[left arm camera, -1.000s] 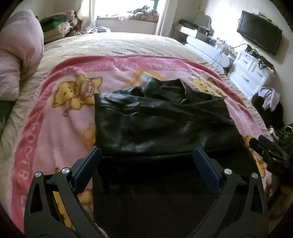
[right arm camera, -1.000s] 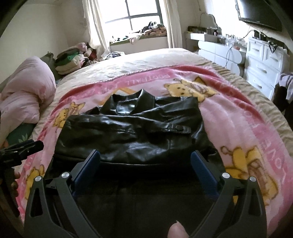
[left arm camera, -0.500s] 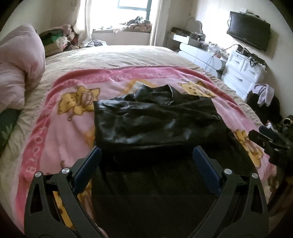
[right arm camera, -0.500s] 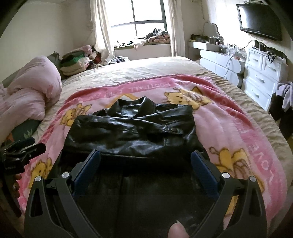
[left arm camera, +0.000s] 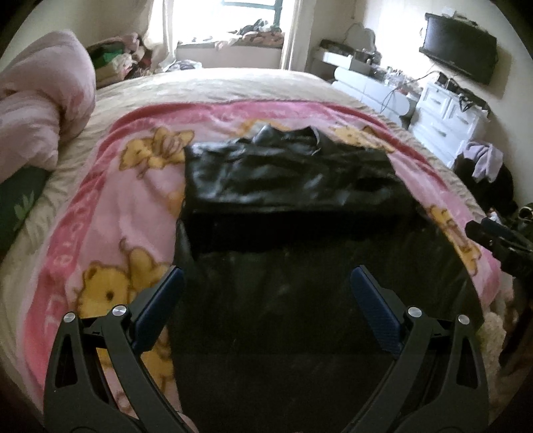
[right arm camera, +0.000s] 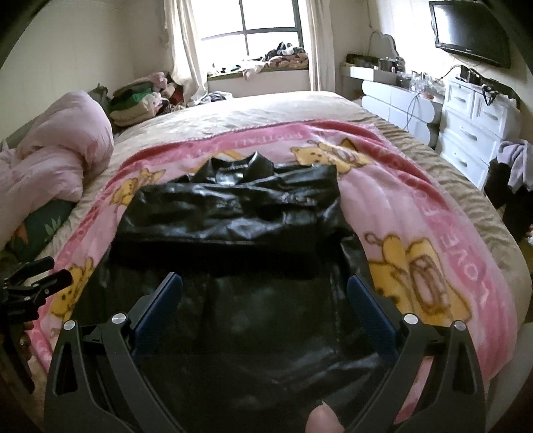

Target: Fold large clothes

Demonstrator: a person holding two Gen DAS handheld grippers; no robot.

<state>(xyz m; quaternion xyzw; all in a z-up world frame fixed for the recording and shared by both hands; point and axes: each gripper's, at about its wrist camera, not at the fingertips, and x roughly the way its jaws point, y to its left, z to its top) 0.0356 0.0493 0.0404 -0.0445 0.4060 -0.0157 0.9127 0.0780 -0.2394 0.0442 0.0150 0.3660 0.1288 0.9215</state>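
Note:
A black leather jacket [left arm camera: 286, 180] lies on a pink cartoon blanket [left arm camera: 110, 213] on the bed, its upper part folded across, collar at the far end. It also shows in the right wrist view [right arm camera: 233, 213]. My left gripper [left arm camera: 266, 283] is open and empty, held above the jacket's near hem. My right gripper [right arm camera: 265, 289] is open and empty over the same near part. Each gripper shows at the other view's edge: the right one [left arm camera: 496, 236], the left one [right arm camera: 33, 286].
A pink duvet [right arm camera: 50, 160] is bunched at the bed's left. A white dresser [right arm camera: 473, 123] and a wall TV [right arm camera: 469, 30] stand on the right. Clothes hang by the bed's right side [left arm camera: 483, 163]. Piled clothes [right arm camera: 140, 100] sit near the window.
Both grippers have pulled back and risen from the jacket, so it looks farther away and more of its dark lower part shows. Both stay open.

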